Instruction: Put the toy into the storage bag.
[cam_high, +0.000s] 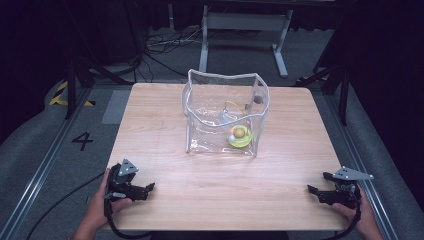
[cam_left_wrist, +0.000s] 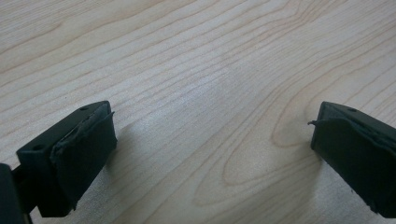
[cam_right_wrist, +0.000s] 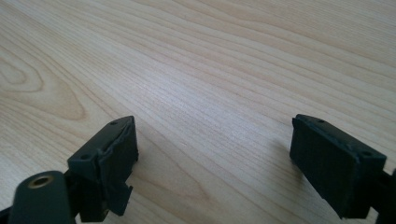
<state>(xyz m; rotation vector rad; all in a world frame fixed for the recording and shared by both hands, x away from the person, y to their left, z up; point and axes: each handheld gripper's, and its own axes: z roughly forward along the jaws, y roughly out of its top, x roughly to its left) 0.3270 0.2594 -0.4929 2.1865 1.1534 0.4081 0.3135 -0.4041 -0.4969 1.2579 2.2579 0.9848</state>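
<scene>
High view: clear bag (cam_high: 225, 112) upright, mouth up, long axis across table (cam_high: 150, 130)

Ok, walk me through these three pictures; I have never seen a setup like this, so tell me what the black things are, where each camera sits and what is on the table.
No robot here: a person sits at a wooden table and holds a hand tool in each hand, each ending in two black jaws. The top picture comes from a fixed camera above, looking forward and down. In it the left tongs lie near the table's left front corner and the right tongs near the right front corner.

The other two pictures come from small cameras riding on the tools, looking along their jaws. In each, the two black jaws stand wide apart over bare wood, so both tongs are open and hold nothing.

In the middle of the table stands a clear plastic bag with a white rim, open at the top. Inside it lies a small yellow-green item; what it is I cannot make out.
</scene>
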